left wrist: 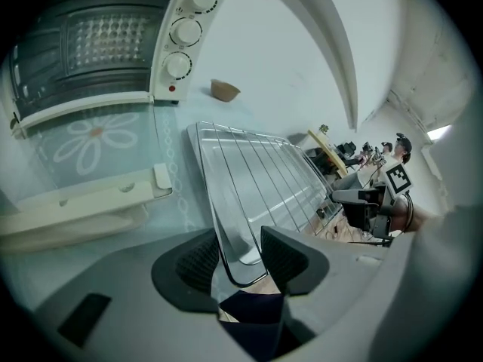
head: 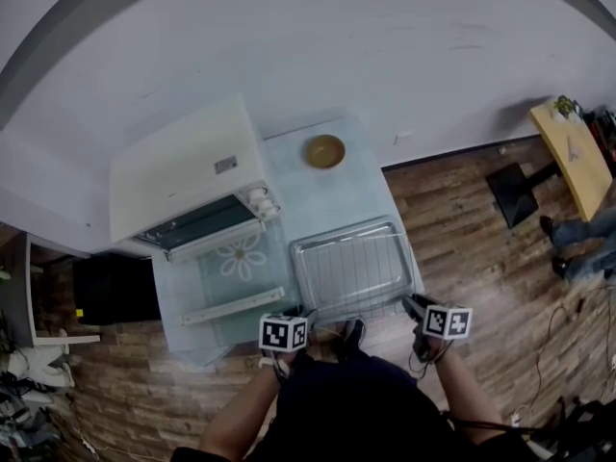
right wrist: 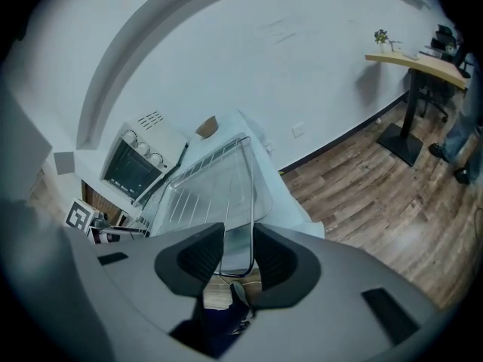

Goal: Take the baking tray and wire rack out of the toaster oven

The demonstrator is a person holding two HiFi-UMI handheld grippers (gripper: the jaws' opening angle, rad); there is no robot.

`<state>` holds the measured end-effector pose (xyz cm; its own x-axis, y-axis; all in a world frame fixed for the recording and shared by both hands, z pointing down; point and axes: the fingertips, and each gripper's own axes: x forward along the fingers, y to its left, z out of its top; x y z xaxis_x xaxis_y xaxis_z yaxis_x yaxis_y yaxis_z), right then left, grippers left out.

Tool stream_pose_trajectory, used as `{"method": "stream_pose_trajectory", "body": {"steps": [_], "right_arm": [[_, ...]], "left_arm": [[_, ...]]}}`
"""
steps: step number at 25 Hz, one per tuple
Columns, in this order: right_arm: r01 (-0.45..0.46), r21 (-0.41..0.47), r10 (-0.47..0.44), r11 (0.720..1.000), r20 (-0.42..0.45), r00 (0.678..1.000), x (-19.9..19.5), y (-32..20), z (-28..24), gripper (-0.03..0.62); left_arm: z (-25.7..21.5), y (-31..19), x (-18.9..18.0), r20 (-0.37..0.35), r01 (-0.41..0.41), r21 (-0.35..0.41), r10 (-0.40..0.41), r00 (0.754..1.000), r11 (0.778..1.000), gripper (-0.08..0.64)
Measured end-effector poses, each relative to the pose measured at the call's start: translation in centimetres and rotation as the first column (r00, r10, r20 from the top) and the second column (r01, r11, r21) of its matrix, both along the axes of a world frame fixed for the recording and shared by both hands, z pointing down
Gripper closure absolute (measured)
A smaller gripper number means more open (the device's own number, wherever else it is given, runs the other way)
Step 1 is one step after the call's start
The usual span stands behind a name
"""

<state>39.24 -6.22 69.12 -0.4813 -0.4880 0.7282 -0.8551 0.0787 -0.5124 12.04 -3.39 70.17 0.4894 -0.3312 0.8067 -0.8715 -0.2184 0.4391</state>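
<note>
Two corners of the baking tray [left wrist: 215, 194] sit in tongs: left tongs [left wrist: 240, 259] opening around one, right tongs [right wrist: 238, 252] clamped.

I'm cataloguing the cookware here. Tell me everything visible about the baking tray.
The baking tray is shiny metal, rectangular, with rounded corners and a raised rim. It lies flat on the pale table beside the open oven door, a wire rack in it. Its near corners sit between the jaws of the left gripper, now opening, and the right gripper, which seems clamped on.
</note>
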Motion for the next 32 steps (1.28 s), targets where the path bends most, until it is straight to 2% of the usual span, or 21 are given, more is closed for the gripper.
{"method": "stream_pose_trajectory", "body": {"steps": [6,19,24,25,27,30,32], "right_arm": [[-0.01,-0.002,0.01,1.0,-0.02,1.0,-0.3,-0.3,0.5,0.461],[-0.085,-0.025,0.085,0.996,-0.008,0.996,-1.2,-0.6,0.7,0.459],[-0.131,-0.02,0.13,0.991,-0.022,0.991,-1.3,-0.8,0.5,0.449],[-0.14,-0.015,0.14,0.99,-0.024,0.99,-1.4,-0.9,0.3,0.436],[-0.147,0.003,0.147,0.989,-0.046,0.988,-1.4,-1.0,0.2,0.37],[-0.141,0.04,0.144,0.989,-0.119,0.982,-1.1,-1.3,-0.3,0.32],[-0.143,0.072,0.153,0.987,-0.165,0.974,-0.8,-1.5,-1.0,0.313]], "left_arm": [[0.7,0.5,-0.4,-0.017,0.027,-0.034,-0.028,0.999,0.999,0.387],[0.4,-0.1,-2.2,0.022,0.025,-0.002,-0.025,0.999,1.0,0.362],[0.1,0.3,-2.8,-0.001,0.031,0.0,-0.031,1.0,1.0,0.328],[0.0,0.4,-2.9,-0.01,0.037,0.0,-0.037,0.999,0.999,0.328],[-0.1,0.6,-3.1,-0.024,0.047,-0.001,-0.047,0.999,0.999,0.328],[-0.3,1.1,-3.4,-0.028,0.051,-0.003,-0.051,0.998,0.999,0.328],[-0.7,1.2,-3.6,-0.03,0.054,0.003,-0.054,0.998,0.999,0.328]]}}
